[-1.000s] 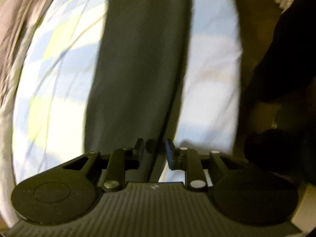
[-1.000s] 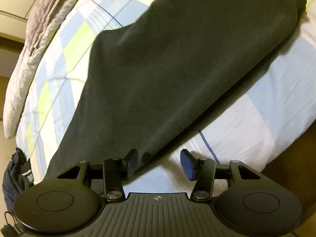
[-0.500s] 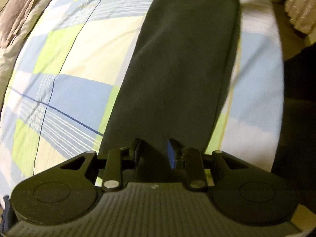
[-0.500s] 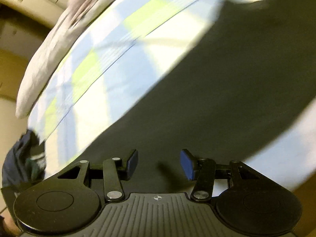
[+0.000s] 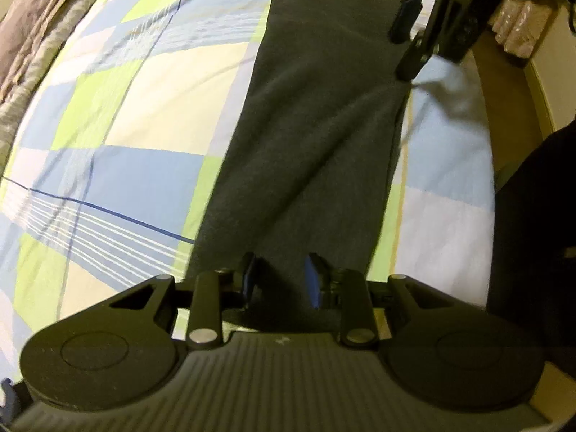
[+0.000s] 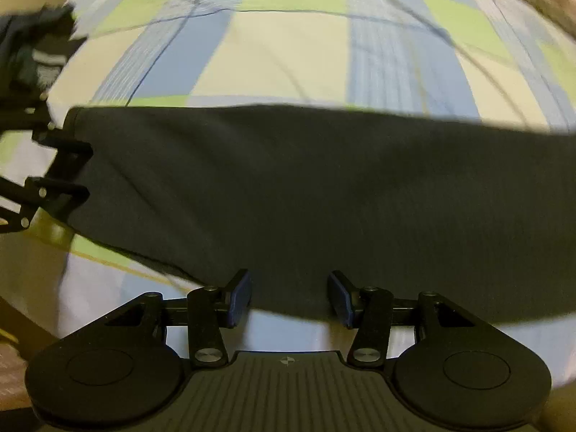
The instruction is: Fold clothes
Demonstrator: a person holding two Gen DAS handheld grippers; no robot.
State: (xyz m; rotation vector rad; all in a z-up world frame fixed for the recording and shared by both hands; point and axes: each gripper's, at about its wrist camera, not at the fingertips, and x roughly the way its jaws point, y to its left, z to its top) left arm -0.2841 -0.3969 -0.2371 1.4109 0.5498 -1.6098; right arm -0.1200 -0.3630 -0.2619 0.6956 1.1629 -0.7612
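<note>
Standing apart over the near end of the dark grey garment [image 5: 316,126], the left gripper [image 5: 280,280] holds nothing, and the right gripper [image 6: 289,297] is likewise parted above its long edge. One lengthwise fold seems done on the checked bedsheet [image 6: 273,57]; crosswise folds remain.

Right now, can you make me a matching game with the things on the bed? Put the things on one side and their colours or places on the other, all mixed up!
Things:
1. dark garment
2. bedsheet
3. gripper pads
4. grey blanket

Colours or places:
A. blue
B. bunched along the bed's edge
C. checked in blue, green and cream
D. lying in a long flat strip across the bed

Pairs: 1-D, 2-C, 3-A, 4-B
</note>
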